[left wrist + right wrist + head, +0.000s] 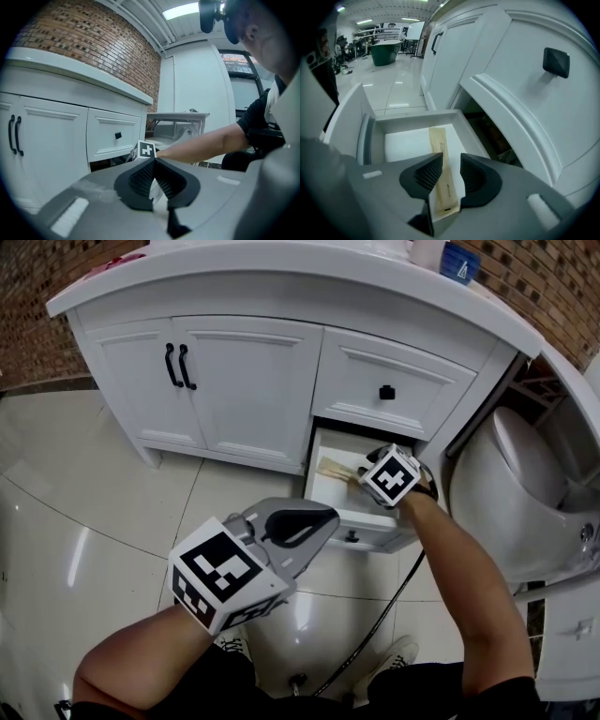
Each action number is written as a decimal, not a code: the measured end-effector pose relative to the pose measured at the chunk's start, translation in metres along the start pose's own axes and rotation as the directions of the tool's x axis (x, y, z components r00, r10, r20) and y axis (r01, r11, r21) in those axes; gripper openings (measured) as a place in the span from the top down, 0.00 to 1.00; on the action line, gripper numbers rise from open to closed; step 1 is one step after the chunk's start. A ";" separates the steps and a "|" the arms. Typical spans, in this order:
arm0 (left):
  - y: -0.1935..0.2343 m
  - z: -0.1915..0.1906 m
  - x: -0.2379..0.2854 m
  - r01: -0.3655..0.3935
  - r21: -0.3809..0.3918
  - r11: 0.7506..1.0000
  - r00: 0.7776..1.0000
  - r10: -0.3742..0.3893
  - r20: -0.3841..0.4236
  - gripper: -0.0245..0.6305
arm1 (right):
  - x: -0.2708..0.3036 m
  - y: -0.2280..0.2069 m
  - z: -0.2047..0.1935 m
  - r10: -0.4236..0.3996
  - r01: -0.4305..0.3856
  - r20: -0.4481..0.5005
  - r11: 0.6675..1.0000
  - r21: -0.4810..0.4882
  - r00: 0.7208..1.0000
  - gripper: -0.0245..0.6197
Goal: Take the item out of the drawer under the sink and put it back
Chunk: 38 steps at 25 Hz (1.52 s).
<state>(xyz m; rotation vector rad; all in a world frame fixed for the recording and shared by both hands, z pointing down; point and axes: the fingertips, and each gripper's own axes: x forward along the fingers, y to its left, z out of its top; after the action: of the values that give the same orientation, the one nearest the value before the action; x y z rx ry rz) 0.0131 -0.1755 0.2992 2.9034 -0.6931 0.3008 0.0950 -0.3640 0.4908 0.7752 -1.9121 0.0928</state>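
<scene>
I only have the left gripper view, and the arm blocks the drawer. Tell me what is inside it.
Observer: A long tan packet lies flat on the white bottom of the open drawer.
Operator: Report the right gripper's jaws.
Observer: The right gripper has its jaws apart, one on each side of the packet, and they are not pressing on it.
Operator: Give me the packet's direction.
Observer: In the right gripper view it runs lengthwise along the line of the jaws, with its near end below them.
</scene>
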 end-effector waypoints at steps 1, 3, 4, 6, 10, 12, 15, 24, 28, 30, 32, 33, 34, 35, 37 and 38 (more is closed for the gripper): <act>0.001 -0.001 0.000 0.000 0.002 1.000 1.000 0.000 0.000 0.95 | -0.001 0.000 0.000 -0.001 0.001 0.003 1.000 0.000 1.000 0.79; 0.002 -0.002 -0.001 -0.003 0.005 1.000 1.000 0.003 -0.001 0.95 | -0.003 -0.002 0.000 -0.013 0.013 0.006 1.000 -0.001 1.000 0.79; 0.001 -0.002 -0.001 -0.003 0.004 1.000 1.000 0.003 -0.001 0.95 | -0.005 -0.003 0.000 -0.020 0.020 0.011 1.000 -0.001 1.000 0.79; 0.000 -0.001 -0.001 -0.001 0.001 1.000 1.000 0.001 0.000 0.95 | -0.010 -0.005 0.002 -0.037 0.037 0.028 0.999 -0.001 0.999 0.79; -0.001 -0.004 -0.002 0.006 0.002 1.000 1.000 -0.006 -0.017 0.95 | -0.024 -0.003 0.009 -0.051 0.052 0.064 0.998 -0.022 0.997 0.83; 0.000 -0.006 -0.002 0.003 -0.003 1.000 1.000 -0.003 -0.021 0.95 | -0.034 -0.002 0.011 -0.072 0.075 0.076 0.996 -0.039 0.995 0.86; 0.000 -0.004 -0.004 -0.002 -0.009 1.000 1.000 0.002 -0.012 0.95 | -0.054 -0.007 0.016 -0.132 0.140 0.115 0.988 -0.062 0.985 0.94; -0.008 -0.003 0.001 0.004 0.001 1.000 1.000 -0.004 -0.010 0.95 | -0.132 0.028 0.027 -0.095 0.077 0.341 0.995 0.067 0.935 0.95; -0.013 -0.002 0.001 0.006 0.007 1.000 1.000 -0.006 -0.007 0.95 | -0.167 0.053 0.024 -0.057 -0.008 0.431 0.989 0.149 0.900 0.95; -0.016 -0.001 0.001 0.010 0.010 1.000 1.000 -0.010 -0.005 0.95 | -0.185 0.065 0.024 -0.032 -0.072 0.475 0.978 0.198 0.879 0.95; -0.018 -0.001 0.003 0.014 0.016 1.000 1.000 -0.014 -0.003 0.95 | -0.205 0.074 0.024 -0.015 -0.131 0.518 0.960 0.245 0.855 0.95; -0.019 -0.001 0.004 0.015 0.016 1.000 1.000 -0.015 -0.004 0.95 | -0.215 0.077 0.024 -0.014 -0.154 0.538 0.951 0.266 0.843 0.95; -0.020 -0.002 0.005 0.015 0.010 1.000 1.000 -0.015 -0.005 0.95 | -0.226 0.080 0.024 -0.016 -0.173 0.558 0.943 0.283 0.830 0.95; -0.021 -0.002 0.005 0.017 -0.001 1.000 1.000 -0.017 -0.004 0.95 | -0.237 0.082 0.024 -0.021 -0.186 0.576 0.937 0.297 0.817 0.95; -0.024 0.002 0.005 0.023 -0.018 1.000 1.000 -0.023 0.007 0.95 | -0.258 0.086 0.025 -0.038 -0.197 0.610 0.929 0.314 0.792 0.95; -0.027 0.004 0.004 0.027 -0.018 0.999 1.000 -0.027 0.015 0.95 | -0.269 0.087 0.025 -0.049 -0.199 0.626 0.926 0.320 0.778 0.95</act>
<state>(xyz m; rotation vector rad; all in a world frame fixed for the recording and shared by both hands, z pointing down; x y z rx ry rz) 0.0298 -0.1539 0.2935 2.8979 -0.6550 0.2688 0.0993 -0.1781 0.2763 1.0759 -2.6156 0.2849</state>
